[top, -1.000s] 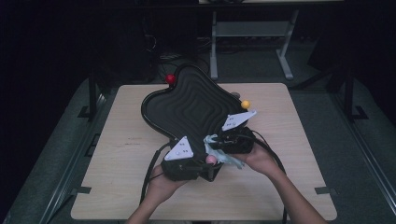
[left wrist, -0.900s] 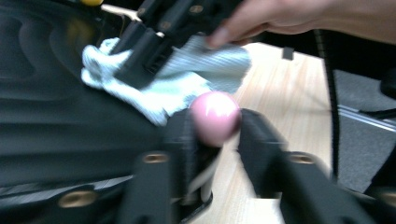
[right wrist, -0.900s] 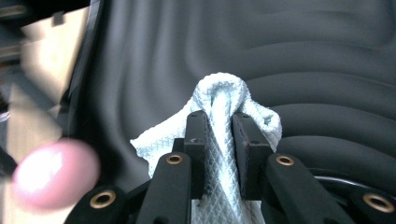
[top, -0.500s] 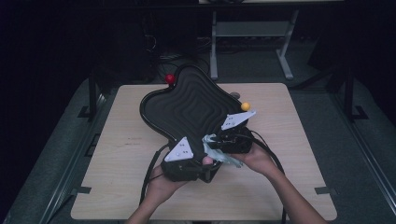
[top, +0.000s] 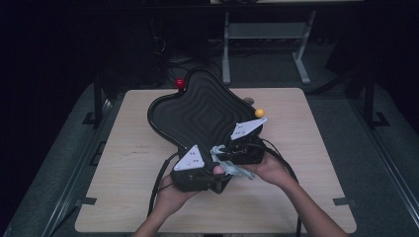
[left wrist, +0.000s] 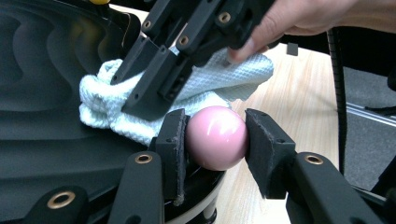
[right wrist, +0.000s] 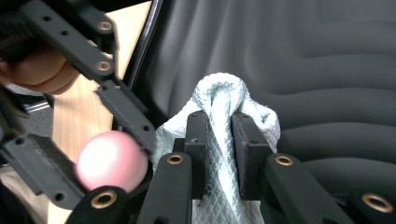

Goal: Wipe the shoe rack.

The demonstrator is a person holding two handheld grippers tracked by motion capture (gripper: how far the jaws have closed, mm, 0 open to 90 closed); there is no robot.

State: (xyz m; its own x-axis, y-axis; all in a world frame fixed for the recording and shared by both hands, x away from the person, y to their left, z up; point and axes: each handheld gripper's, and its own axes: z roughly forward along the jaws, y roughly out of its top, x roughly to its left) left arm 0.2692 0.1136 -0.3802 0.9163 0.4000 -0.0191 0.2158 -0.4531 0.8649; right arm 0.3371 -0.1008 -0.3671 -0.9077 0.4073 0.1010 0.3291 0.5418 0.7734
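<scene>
A glossy pink ball (left wrist: 217, 137) sits between the pads of my left gripper (left wrist: 215, 116), just over the near rim of a black wavy tray (left wrist: 46, 70). Those jaws have just been closing, and both pads touch the ball. My right gripper (right wrist: 220, 119) is shut on a bunched white waffle cloth (right wrist: 219, 93), which rests on the tray (right wrist: 327, 70) right beside the ball (right wrist: 112, 161). In the high view both grippers meet at the tray's near edge: left gripper (top: 212, 174), right gripper (top: 225, 154), with the cloth (top: 239, 169) between the hands.
The tray (top: 197, 113) lies aslant on a light wooden table (top: 306, 148). A red ball (top: 180, 83) sits at the tray's far rim and a yellow ball (top: 259, 112) at its right edge. Cables trail from both grippers towards the table's front.
</scene>
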